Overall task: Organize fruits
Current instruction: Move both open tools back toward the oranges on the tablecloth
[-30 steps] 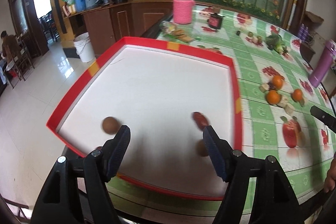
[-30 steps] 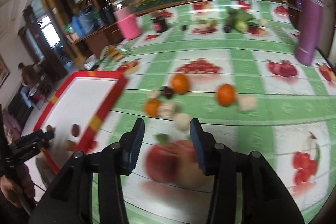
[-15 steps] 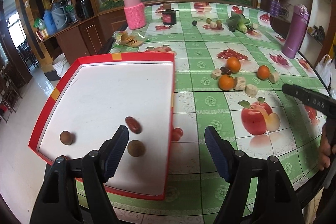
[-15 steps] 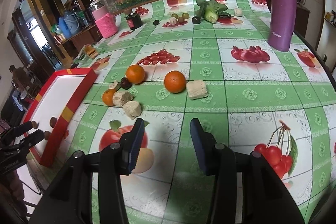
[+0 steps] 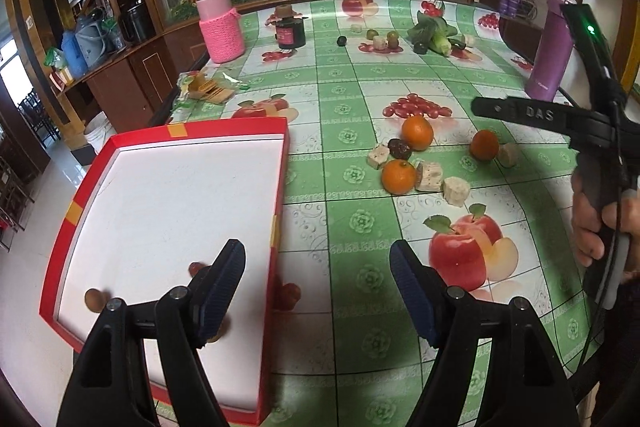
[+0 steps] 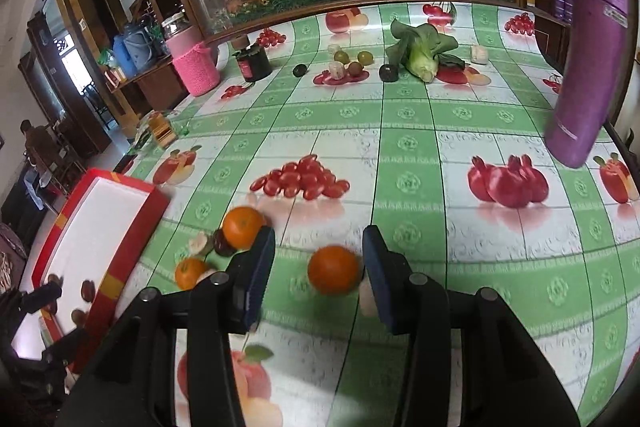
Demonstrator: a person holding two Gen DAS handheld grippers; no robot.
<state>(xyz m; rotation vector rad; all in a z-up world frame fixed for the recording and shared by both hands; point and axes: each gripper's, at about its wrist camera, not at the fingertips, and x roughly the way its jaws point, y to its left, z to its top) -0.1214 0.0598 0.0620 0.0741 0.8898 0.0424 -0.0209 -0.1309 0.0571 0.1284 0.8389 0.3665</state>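
A red-rimmed white tray lies at the table's left and holds small brown and red fruits; it also shows in the right wrist view. Three oranges lie with pale fruit chunks on the green cloth. My left gripper is open and empty over the tray's right rim. My right gripper is open, its jaws on either side of an orange, not closed on it. A pale chunk sits by its right finger.
A purple bottle stands at the right. A pink-sleeved jar, a dark jar, greens and small fruits sit at the far end. A snack packet lies beyond the tray.
My right gripper has moved forward over the table until the orange sits between its fingers. My left gripper has swung right and a little back from the tray.
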